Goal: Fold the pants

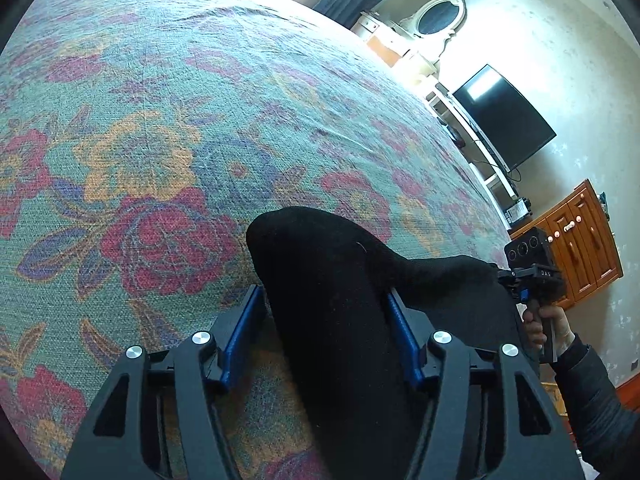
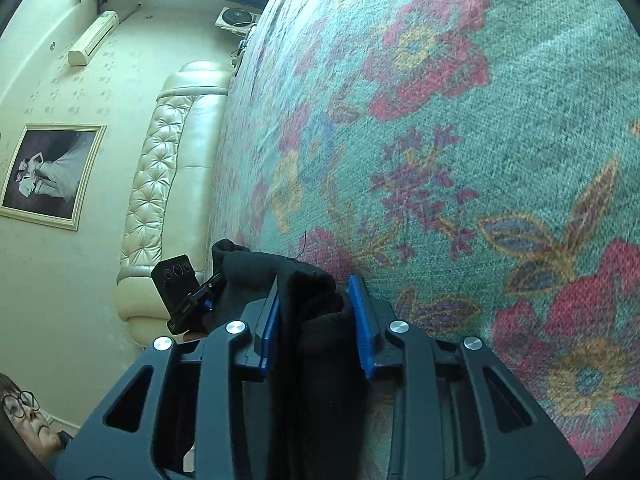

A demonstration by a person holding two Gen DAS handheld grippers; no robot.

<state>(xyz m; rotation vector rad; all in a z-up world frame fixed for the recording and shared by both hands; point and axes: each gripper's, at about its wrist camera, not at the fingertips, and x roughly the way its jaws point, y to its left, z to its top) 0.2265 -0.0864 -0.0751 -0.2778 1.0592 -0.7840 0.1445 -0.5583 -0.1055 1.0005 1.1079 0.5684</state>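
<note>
Support surface: bed w/ floral woven cover [image 1: 168, 128], teal ground, red/orange/blue flowers. Cover lies flat, minor creases. Black pants [image 1: 320, 280] bunched, resting directly on cover near the edge.

Bedspread [image 1: 168, 120]: open and flat far of both grippers.
Pants [image 1: 332, 280]: bunched near, spanning the gap between grippers.

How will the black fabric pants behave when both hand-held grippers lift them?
The black fabric pants are probably floppy: they bulge and drape between the left hand-held gripper and the right hand-held gripper. They look soft and thick, so slipping seems unlikely. They may drag on the textured floral bedspread.
</note>
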